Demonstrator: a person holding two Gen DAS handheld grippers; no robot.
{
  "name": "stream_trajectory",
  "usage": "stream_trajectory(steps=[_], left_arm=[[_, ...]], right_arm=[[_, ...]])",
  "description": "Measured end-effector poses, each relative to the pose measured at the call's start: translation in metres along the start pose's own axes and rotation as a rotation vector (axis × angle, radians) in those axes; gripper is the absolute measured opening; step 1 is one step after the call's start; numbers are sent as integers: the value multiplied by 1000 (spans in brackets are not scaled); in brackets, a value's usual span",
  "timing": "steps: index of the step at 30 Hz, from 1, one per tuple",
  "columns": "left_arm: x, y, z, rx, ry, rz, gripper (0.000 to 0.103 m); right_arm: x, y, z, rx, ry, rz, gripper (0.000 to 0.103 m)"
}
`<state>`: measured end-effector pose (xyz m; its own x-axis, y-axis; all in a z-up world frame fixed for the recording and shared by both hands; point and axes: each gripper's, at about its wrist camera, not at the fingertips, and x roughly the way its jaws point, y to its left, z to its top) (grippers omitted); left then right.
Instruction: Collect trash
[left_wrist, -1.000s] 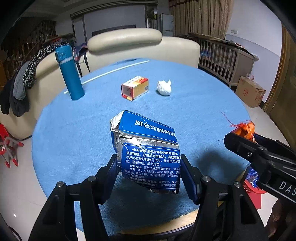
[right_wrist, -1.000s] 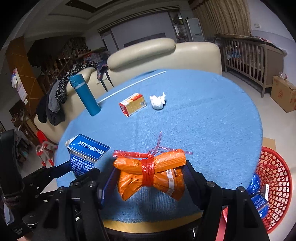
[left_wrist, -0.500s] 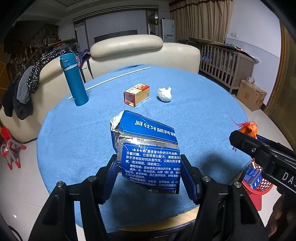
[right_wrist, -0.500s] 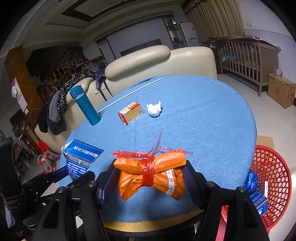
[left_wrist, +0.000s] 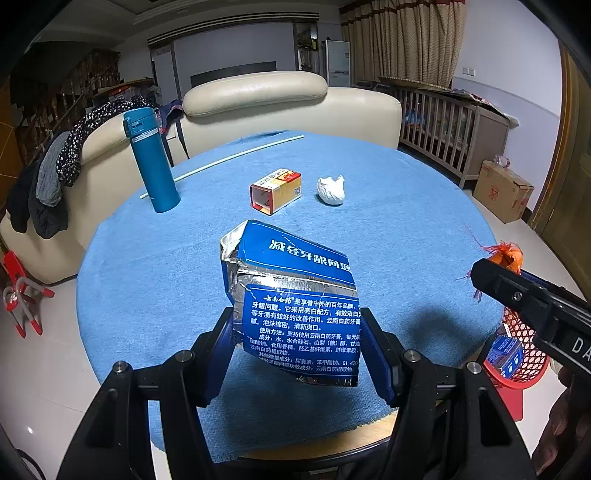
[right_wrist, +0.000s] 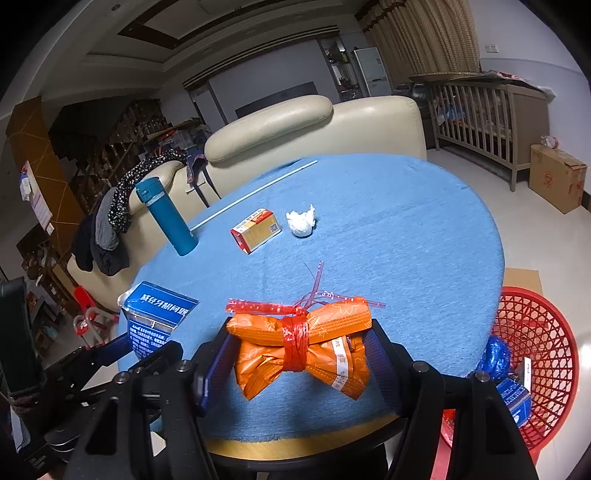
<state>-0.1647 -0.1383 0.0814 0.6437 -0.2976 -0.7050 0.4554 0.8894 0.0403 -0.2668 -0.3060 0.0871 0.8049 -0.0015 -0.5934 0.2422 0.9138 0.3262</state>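
Two grippers: both are carrying trash above the near edge of the table.
Left gripper: its fingers are clamping the lower sides of a crumpled blue box.
Right gripper: it is squeezing an orange wrapper bundle tied with red string.
Handling: the box is looking light and already dented, so a grip low on its flat sides is suiting it; the bundle is looking soft and slick, best held across its bulk.
Writing: the box is showing Chinese toothpaste text; the bundle's white strip is reading "ERE".
Basket: it is sitting on the floor to the right, already holding blue trash.
Remaining: a small carton and a paper wad are lying mid-table.
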Motion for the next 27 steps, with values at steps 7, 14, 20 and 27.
stream_trajectory(steps=[7, 14, 20, 27], left_arm=[[0, -2, 0, 11, -1, -1, 66], [2, -5, -1, 30, 4, -4, 66], [4, -11, -2, 53, 7, -6, 66], [8, -19, -5, 77, 15, -12, 66]], right_arm=[[-7, -6, 0, 16, -18, -13, 70], [-17, -26, 4, 59, -42, -38, 70], [-27, -53, 6, 108, -67, -72, 70], [-40, -92, 4, 176, -92, -137, 70]])
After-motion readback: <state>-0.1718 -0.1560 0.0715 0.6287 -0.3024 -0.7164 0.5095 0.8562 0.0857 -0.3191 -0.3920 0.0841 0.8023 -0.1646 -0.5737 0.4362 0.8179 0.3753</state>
